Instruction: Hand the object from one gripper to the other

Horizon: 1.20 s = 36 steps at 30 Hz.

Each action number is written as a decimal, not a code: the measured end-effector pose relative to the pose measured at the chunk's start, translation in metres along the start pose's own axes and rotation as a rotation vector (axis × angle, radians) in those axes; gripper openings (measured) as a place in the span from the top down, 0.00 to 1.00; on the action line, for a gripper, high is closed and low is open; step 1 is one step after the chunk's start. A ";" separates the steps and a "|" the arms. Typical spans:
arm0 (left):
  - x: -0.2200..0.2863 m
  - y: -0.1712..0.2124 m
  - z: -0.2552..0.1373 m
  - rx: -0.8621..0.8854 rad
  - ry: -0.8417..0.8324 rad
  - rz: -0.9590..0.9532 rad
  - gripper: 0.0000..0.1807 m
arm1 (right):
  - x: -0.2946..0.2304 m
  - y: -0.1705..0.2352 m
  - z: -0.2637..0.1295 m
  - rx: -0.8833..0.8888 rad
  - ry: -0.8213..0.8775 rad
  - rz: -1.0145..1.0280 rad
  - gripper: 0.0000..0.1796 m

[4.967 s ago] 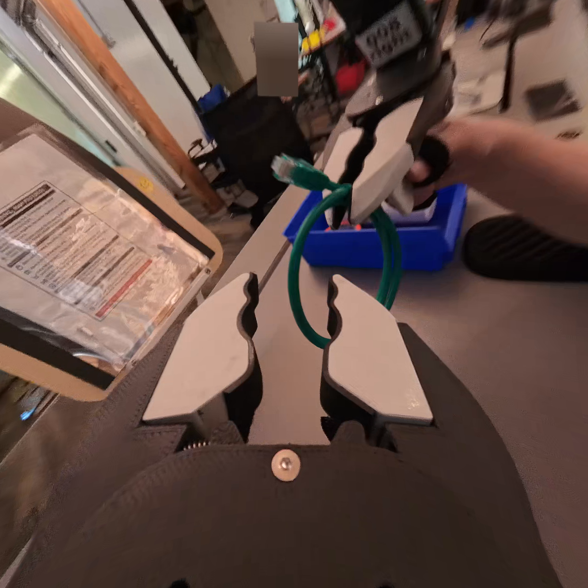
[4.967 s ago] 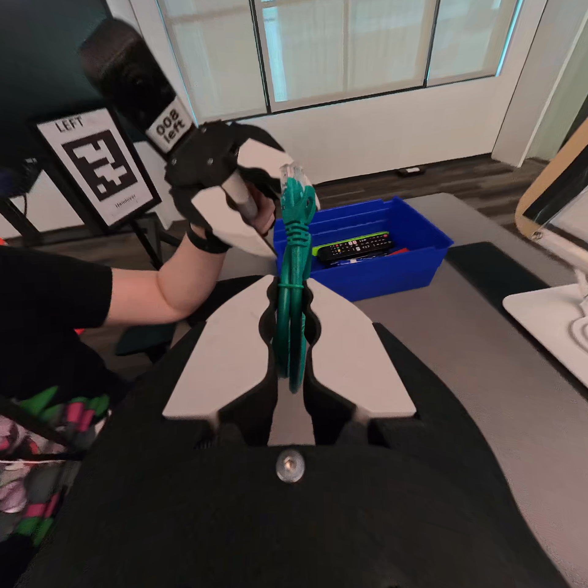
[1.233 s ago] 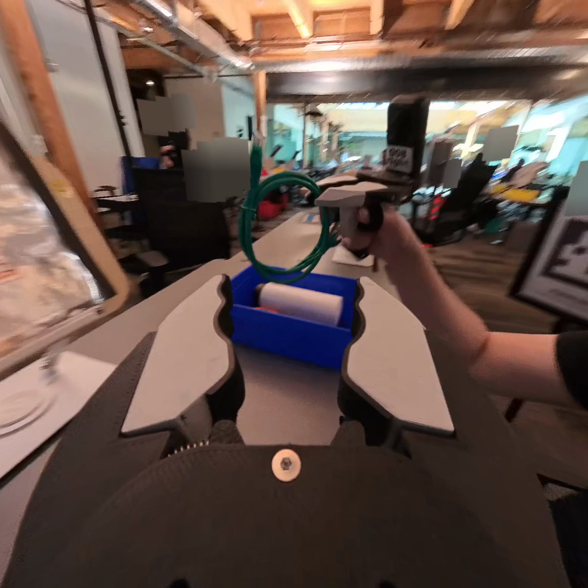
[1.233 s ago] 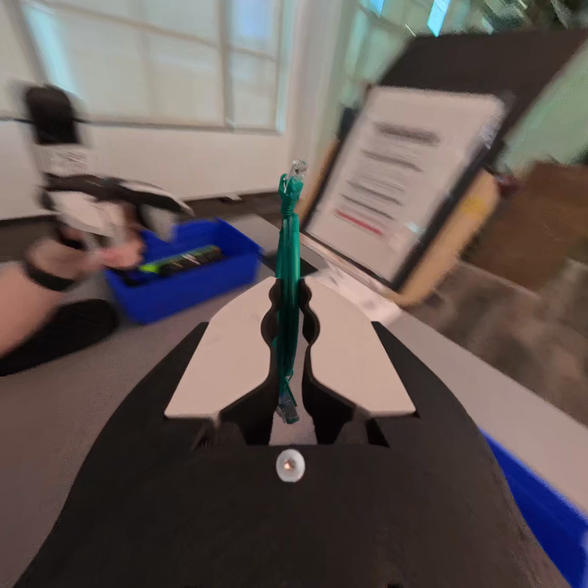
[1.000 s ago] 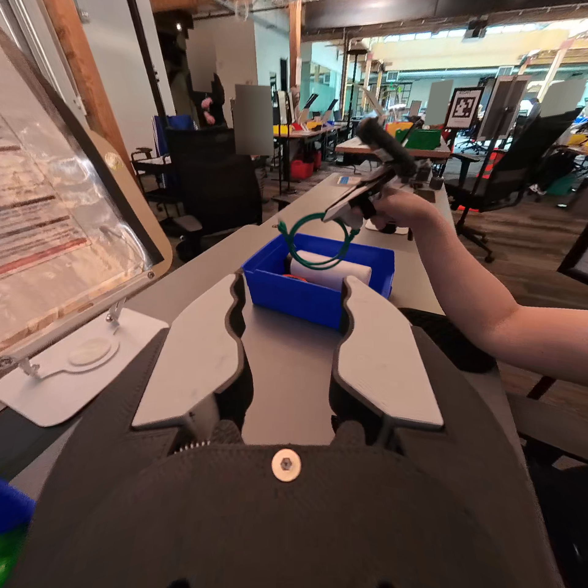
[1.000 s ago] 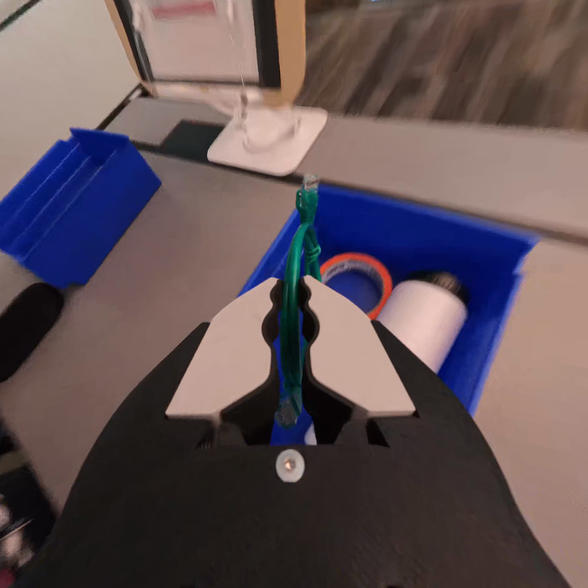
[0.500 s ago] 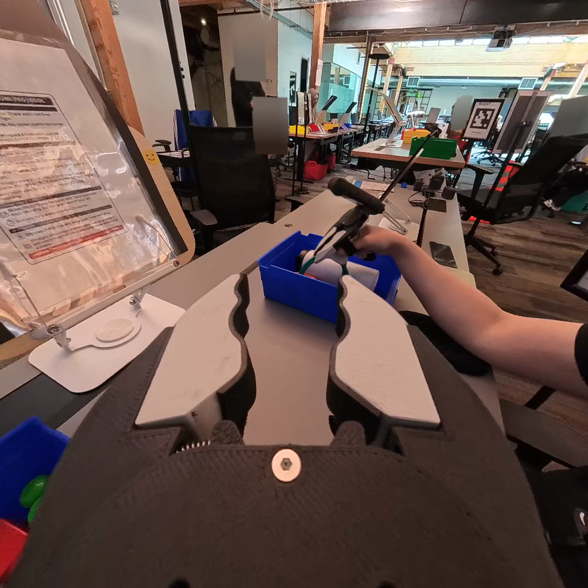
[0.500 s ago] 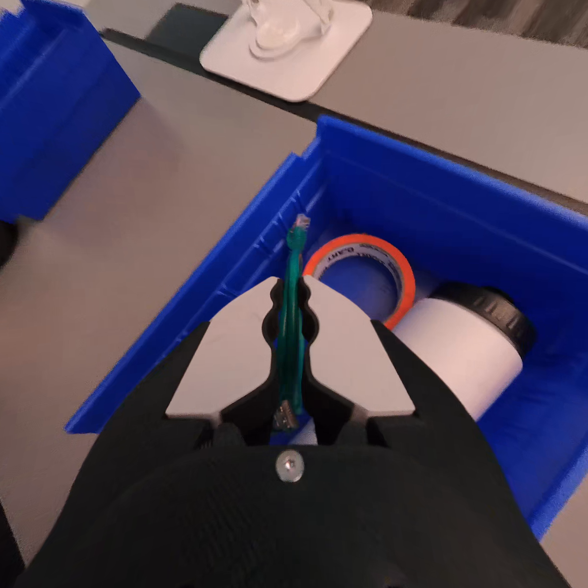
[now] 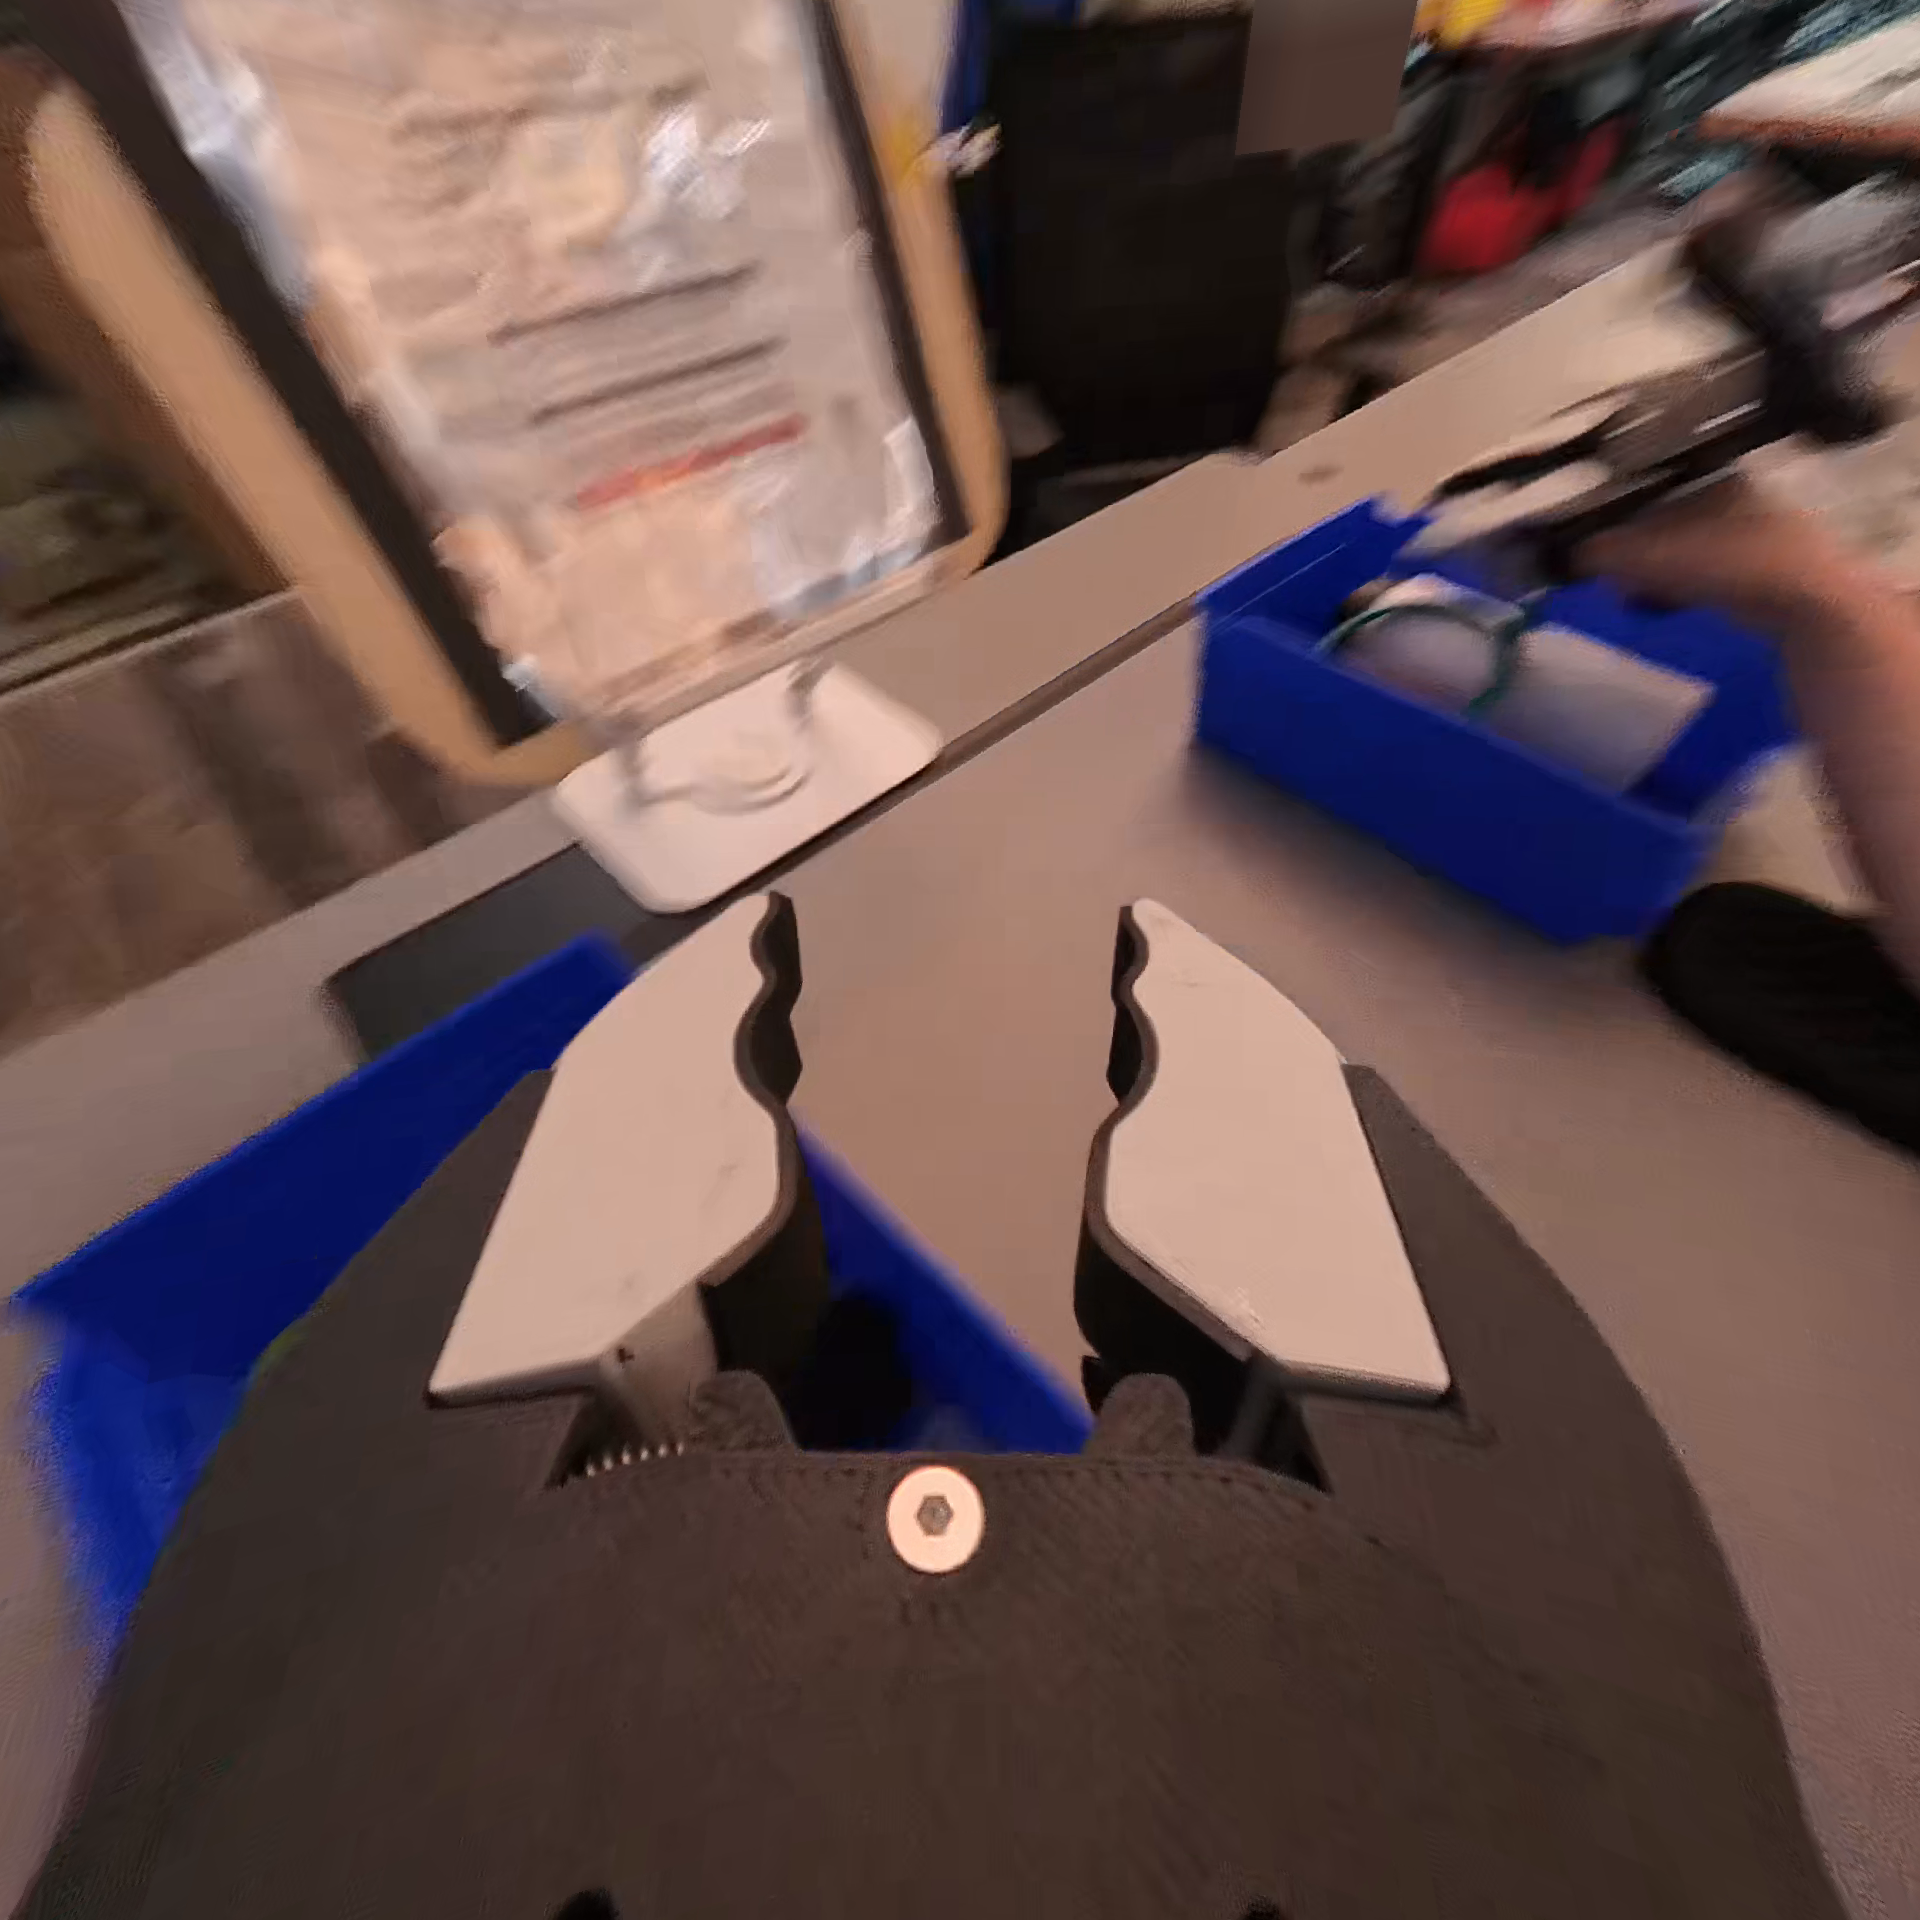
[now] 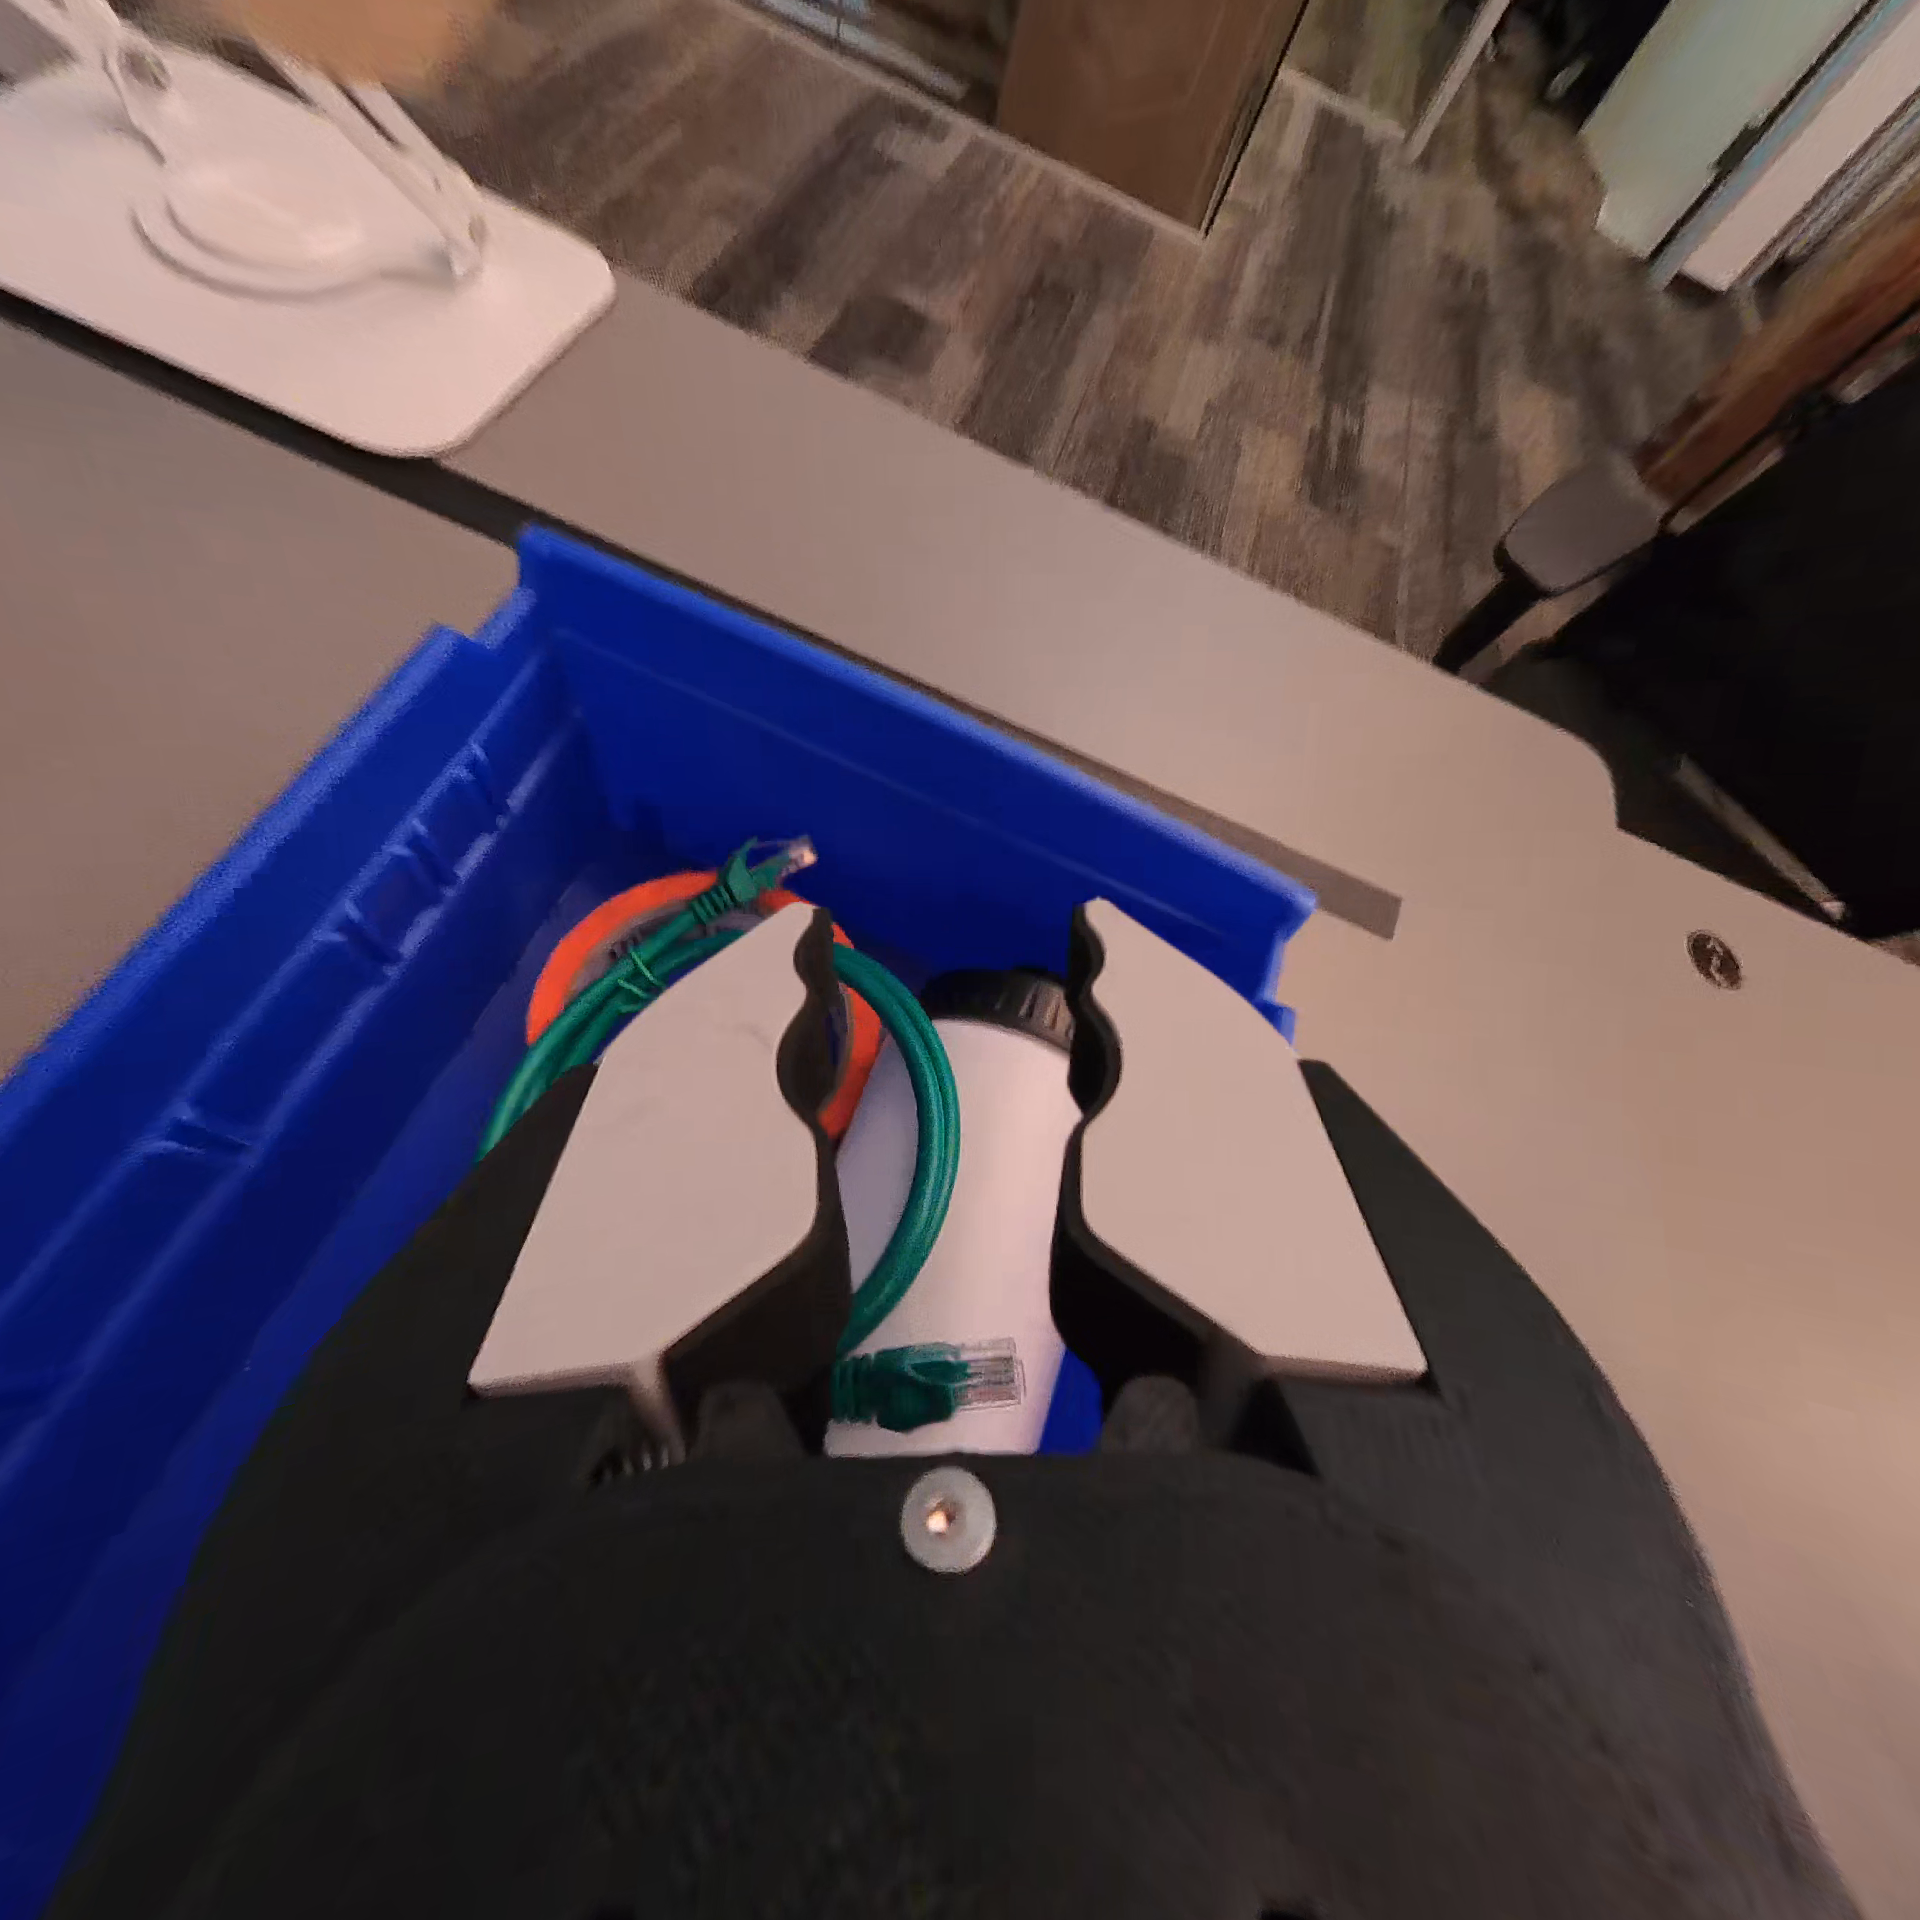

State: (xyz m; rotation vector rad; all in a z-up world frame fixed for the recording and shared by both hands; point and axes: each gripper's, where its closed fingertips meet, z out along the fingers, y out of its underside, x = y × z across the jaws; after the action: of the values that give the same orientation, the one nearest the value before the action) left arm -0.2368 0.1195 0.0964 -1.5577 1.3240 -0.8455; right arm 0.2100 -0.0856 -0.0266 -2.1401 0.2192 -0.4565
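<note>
The green cable (image 10: pixel 914 1122) lies coiled in the blue bin (image 10: pixel 343 935), draped over an orange tape roll (image 10: pixel 582 956) and a white cylinder (image 10: pixel 956 1226). The right gripper (image 10: pixel 948 925) hovers over it, jaws apart and empty. The left gripper (image 9: pixel 954 920) also stands apart; the writing on the framed sign (image 9: pixel 623 312) is too blurred to read.

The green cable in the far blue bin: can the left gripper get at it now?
Probably not without moving: the green cable lies in the far blue bin, across bare table from the open left gripper.

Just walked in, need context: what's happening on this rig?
A person is working two handheld grippers at a grey table. The right gripper is open above a blue bin; a coiled green Ethernet cable lies loose inside, across an orange tape roll and a white cylinder. The left gripper is open and empty, over a second blue bin.
</note>
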 end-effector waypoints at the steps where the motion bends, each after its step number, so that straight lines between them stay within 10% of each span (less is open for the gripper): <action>1: -0.018 0.014 -0.002 -0.071 -0.078 -0.003 0.68 | -0.001 -0.008 -0.005 0.039 -0.012 0.008 0.75; 12: -0.128 0.143 0.043 -0.453 -0.318 -0.230 0.72 | -0.012 -0.052 -0.047 0.245 -0.102 0.091 0.77; 32: -0.167 0.208 0.110 -0.708 -0.368 -0.004 0.69 | -0.005 -0.051 -0.049 0.258 -0.141 0.155 0.77; 36: -0.168 0.205 0.110 -0.700 -0.388 0.073 0.81 | -0.005 -0.050 -0.049 0.254 -0.137 0.145 0.78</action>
State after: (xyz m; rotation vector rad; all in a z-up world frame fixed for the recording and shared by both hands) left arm -0.2449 0.3003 -0.1262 -2.0517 1.4431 0.0066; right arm 0.1847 -0.0924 0.0391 -1.8829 0.2248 -0.2386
